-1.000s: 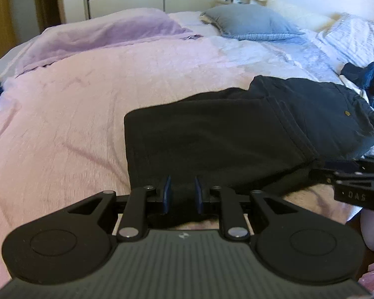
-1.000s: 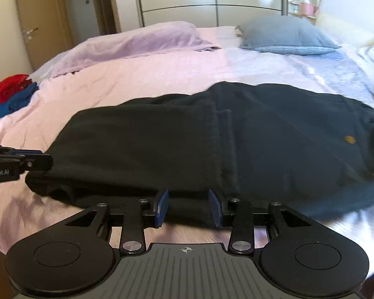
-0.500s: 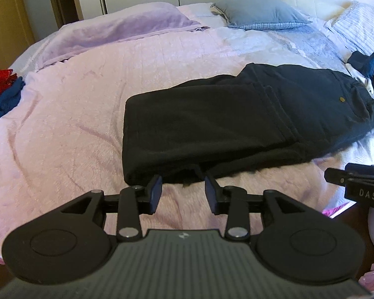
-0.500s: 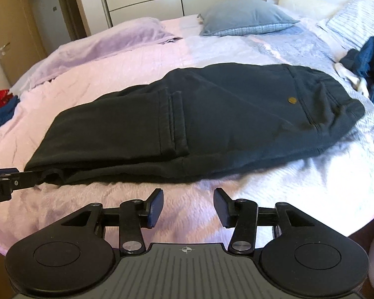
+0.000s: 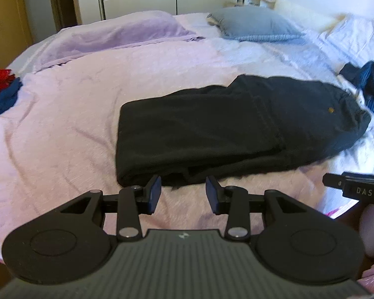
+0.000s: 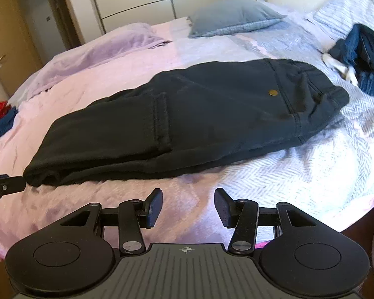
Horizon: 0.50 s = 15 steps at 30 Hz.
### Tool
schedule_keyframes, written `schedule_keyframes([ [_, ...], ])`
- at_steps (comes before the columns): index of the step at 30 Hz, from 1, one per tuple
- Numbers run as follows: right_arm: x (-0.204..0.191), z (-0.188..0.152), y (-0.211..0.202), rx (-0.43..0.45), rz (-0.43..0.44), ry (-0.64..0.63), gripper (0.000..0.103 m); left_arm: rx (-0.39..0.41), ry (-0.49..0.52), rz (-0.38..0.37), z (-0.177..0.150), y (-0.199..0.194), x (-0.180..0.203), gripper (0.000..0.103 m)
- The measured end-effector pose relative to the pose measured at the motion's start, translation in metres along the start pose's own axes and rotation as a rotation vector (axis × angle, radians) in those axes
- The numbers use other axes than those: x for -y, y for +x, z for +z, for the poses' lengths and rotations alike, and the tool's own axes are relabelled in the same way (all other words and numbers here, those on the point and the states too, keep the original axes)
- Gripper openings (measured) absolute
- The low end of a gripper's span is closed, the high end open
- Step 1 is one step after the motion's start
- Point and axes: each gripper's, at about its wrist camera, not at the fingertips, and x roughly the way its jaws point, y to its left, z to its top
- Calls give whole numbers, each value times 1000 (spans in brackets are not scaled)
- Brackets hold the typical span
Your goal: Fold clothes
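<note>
Trousers, dark and heavy cotton with a brass rivet (image 6: pixel 272 92), lie folded lengthwise on the pink bedspread (image 5: pixel 62 129), near the bed's front edge. I read this as the pause between folds: my left claw (image 5: pixel 183 194) and right claw (image 6: pixel 187 208) have both just been opening, and now stand parted with nothing between the pads, short of the cloth. Next I judge I must take the trousers at one end and carry it over to the other, keeping the layers from sliding. A crumpled blue garment (image 6: pixel 364 49) waits near the striped pillow.
</note>
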Motion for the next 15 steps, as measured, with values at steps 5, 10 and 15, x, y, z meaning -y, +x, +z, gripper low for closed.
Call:
schedule_keyframes([
  [5, 58, 5, 3, 66, 60, 252, 50, 48, -66, -46, 13, 19, -19, 35],
  [10, 138, 4, 4, 212, 191, 632, 50, 65, -88, -83, 27, 50, -32, 35],
  [15, 203, 3, 17, 334, 282, 913, 50, 21, -118, -72, 26, 86, -40, 34],
])
